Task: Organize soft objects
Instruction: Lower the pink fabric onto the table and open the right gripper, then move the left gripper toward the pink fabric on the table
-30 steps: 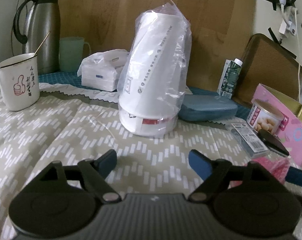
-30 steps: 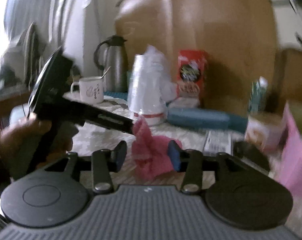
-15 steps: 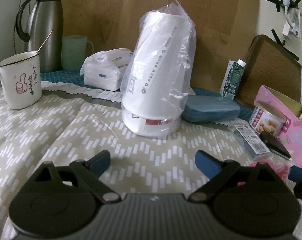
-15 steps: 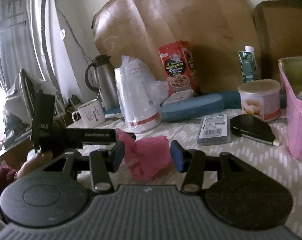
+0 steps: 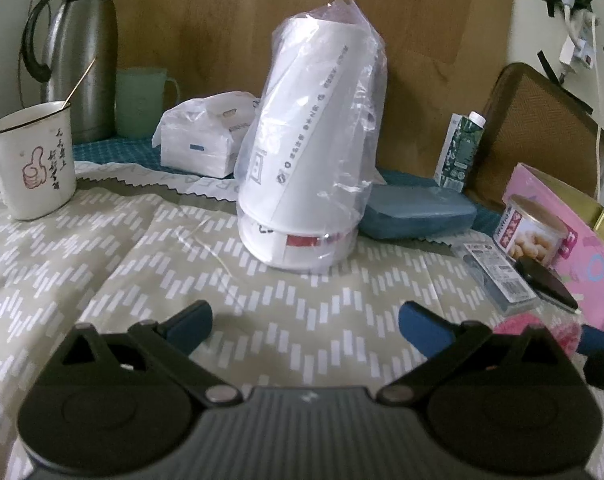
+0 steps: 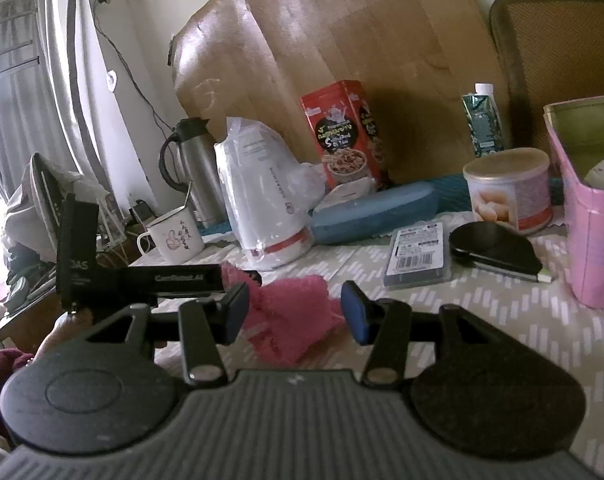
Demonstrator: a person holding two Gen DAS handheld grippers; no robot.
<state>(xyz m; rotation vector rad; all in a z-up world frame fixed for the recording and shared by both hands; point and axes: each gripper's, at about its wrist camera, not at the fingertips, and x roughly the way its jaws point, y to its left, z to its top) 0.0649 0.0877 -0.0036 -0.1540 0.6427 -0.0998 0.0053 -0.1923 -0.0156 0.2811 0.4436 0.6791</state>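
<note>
Crowded along a bench draped in chevron-print cloth: a plastic-wrapped white kettle at centre, an enamel mug with a thumbs-up print and a steel thermos to the left, a tissue pack behind. To the right, a blue case, green carton, round tin, black compact, pink box. Against the cardboard backdrop, a red snack box.

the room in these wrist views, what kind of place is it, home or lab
Most likely a lived-in home, at a cluttered table. A steel thermos jug stands behind a white enamel mug with a thumbs-up print, a red snack box leans by the wall, and grey curtains hang at a window.
</note>
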